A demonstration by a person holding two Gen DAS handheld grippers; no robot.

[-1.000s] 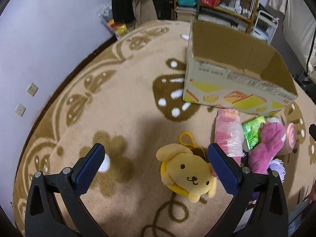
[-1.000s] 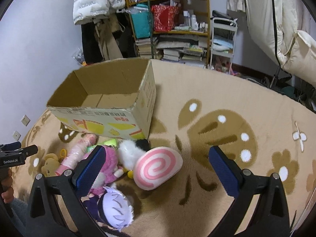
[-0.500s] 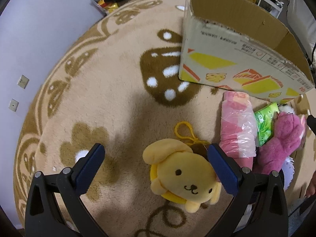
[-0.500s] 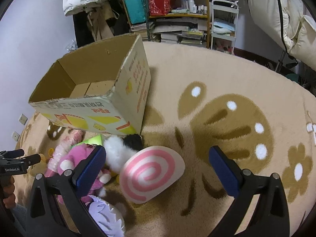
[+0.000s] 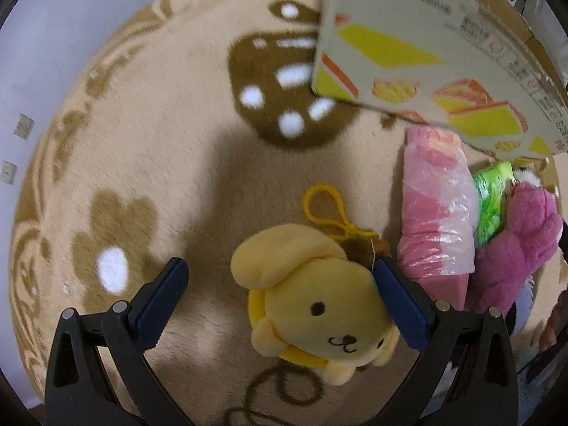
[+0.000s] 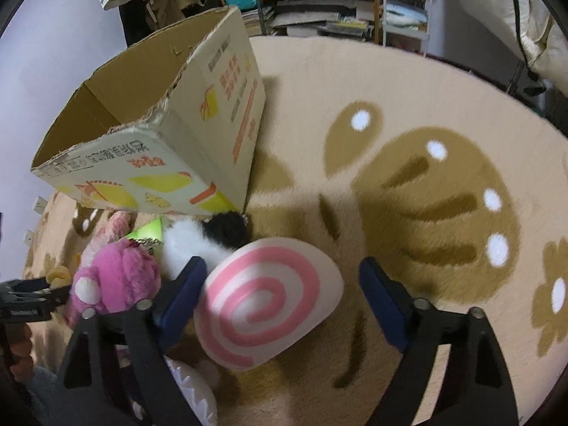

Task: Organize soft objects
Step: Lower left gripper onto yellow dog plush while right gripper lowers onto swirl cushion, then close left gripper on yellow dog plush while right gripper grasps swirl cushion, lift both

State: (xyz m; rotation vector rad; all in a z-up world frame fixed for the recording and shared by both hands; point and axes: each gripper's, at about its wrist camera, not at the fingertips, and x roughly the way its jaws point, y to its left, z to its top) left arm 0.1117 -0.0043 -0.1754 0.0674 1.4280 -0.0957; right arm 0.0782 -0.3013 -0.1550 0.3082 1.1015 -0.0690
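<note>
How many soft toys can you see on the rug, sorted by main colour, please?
Yellow: 1, the yellow dog plush
Pink: 3, the wrapped pink plush, the magenta bear, the pink swirl cushion
White and black: 1, the fluffy plush
White, only partly seen: 1, the white spiky plush
Total: 6 soft toys, not counting the green packet.

Left wrist view looks straight down, close over the rug beside the cardboard box (image 5: 426, 35); right wrist view slants down at it, sharing that box (image 6: 170, 135).
</note>
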